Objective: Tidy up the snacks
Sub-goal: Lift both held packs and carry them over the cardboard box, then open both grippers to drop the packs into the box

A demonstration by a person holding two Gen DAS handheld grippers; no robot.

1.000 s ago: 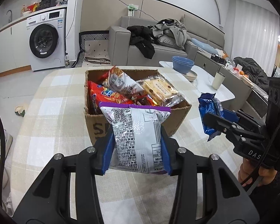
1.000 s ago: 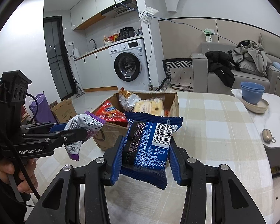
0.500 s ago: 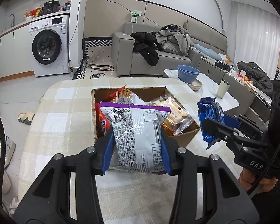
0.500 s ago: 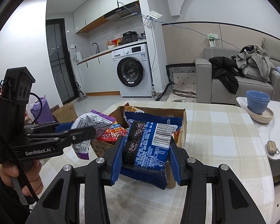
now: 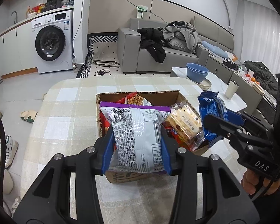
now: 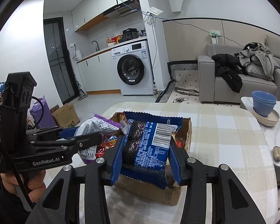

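Left wrist view: the left tongs are squeezed tight on a grey bag with a purple top. The bag hangs over the near side of a brown box. The box sits in the middle of the checked desk and is full of snacks. A cookie pack sticks up at its right side. The right tongs come in from the right, holding a blue pack.

Right wrist view: the right tongs pinch the blue pack by its sides, over the box. The left tongs hold the grey bag at the left. A hand grips their handle.
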